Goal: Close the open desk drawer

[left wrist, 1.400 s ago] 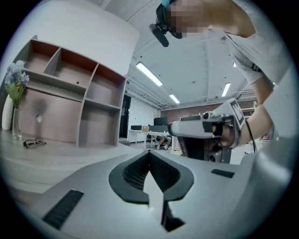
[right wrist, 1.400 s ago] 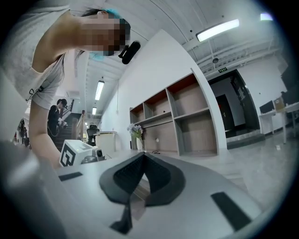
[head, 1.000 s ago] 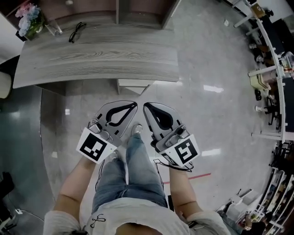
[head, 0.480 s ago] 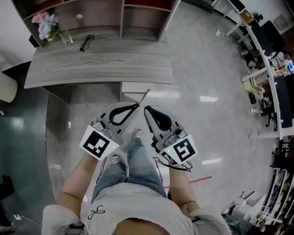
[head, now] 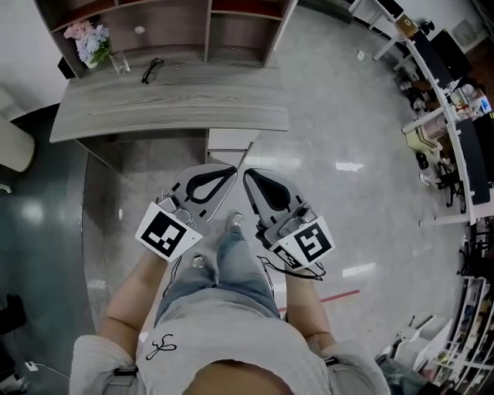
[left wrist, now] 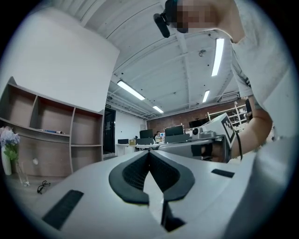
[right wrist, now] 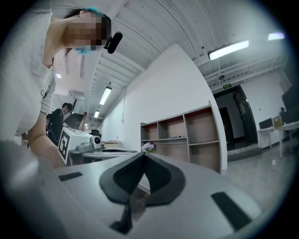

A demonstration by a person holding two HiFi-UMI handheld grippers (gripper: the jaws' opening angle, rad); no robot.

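A white drawer juts out open from under the front edge of the grey wooden desk. I hold both grippers side by side over my legs, just short of the drawer. My left gripper points at the drawer front, its jaws shut with nothing between them; the left gripper view shows the tips pressed together. My right gripper is next to it, also shut and empty, its tips meeting. Neither gripper touches the drawer.
On the desk lie black glasses and a vase of flowers. A brown shelf unit stands behind the desk. A pale chair is at the left, and white desks line the right. Polished floor lies to the right.
The desk has shifted farther up and away in the head view, showing more of the shelf unit and the drawer. Both grippers stay shut, side by side.
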